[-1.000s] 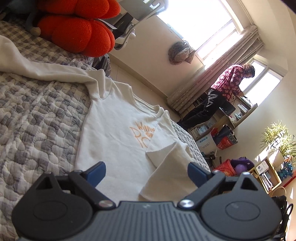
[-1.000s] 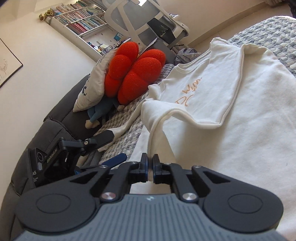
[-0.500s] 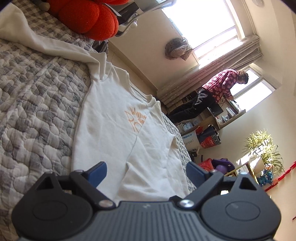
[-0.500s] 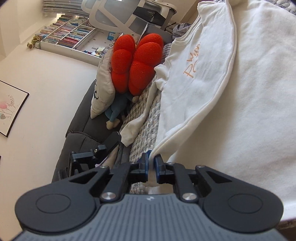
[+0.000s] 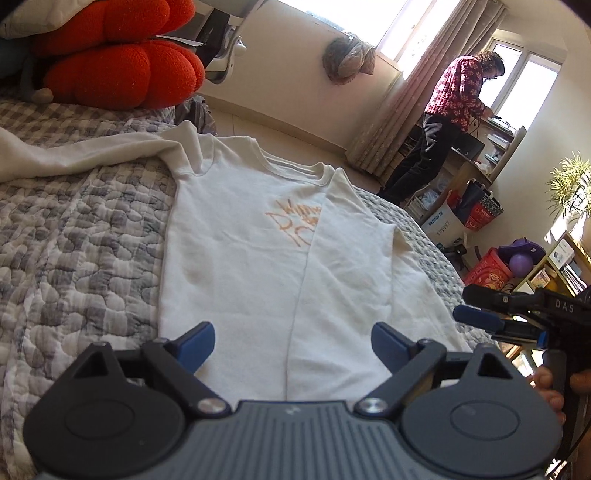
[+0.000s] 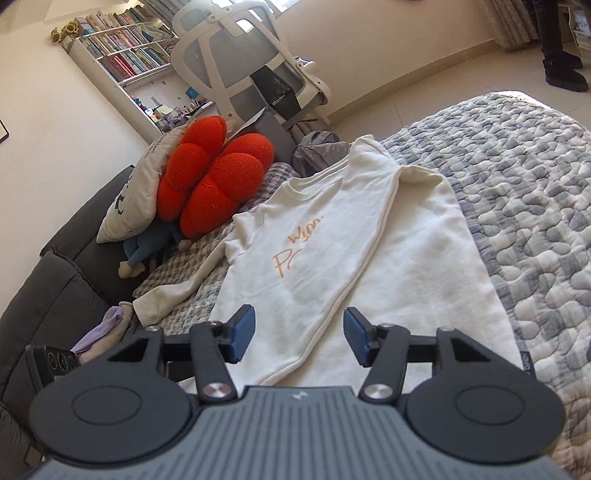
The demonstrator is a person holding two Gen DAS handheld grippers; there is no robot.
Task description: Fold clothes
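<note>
Bright window (image 5: 413, 33) glare — fisheye-warped edges

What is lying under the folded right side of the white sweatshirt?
The folded flap lies on the white sweatshirt front, covering part of the orange lettering. The hidden letters cannot be read.

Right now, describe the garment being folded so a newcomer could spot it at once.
Start at the grey-and-white quilted bed cover; the red plush cushion sits at its head end. Spread flat below that cushion is a white sweatshirt, one side already folded over its front. Orange lettering on the chest, half covered by the fold, sets it apart.
</note>
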